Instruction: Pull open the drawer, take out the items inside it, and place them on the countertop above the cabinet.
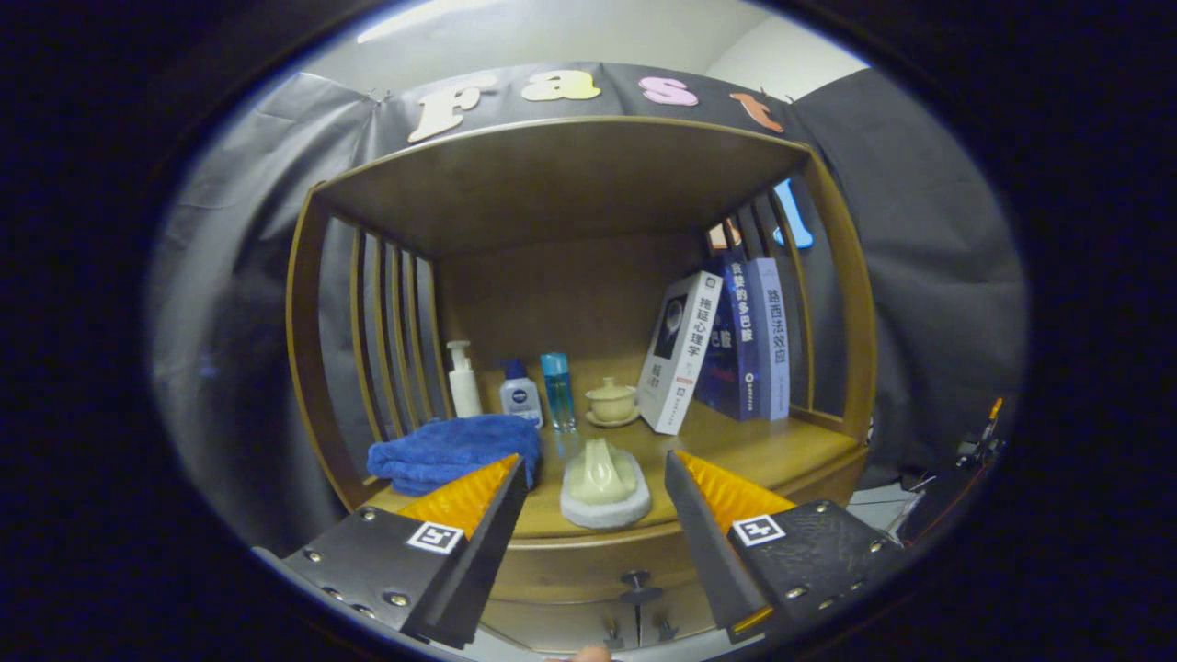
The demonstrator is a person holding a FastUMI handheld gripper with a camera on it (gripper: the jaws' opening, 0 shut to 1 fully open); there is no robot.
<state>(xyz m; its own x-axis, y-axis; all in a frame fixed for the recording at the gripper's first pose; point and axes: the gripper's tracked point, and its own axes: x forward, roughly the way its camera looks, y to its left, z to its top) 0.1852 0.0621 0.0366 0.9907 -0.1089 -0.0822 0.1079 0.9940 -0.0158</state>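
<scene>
Drawer sits shut under the worktop, its small dark knob low between your finger tips — nothing taken out yet. Your tongs are spread wide and empty, held back from the cabinet, likely to line up on that knob. Just beyond them a pale ceramic piece on a white pad crowds the front edge; blue towel, bottles and books fill the rest — so free room for the items looks scarce
</scene>
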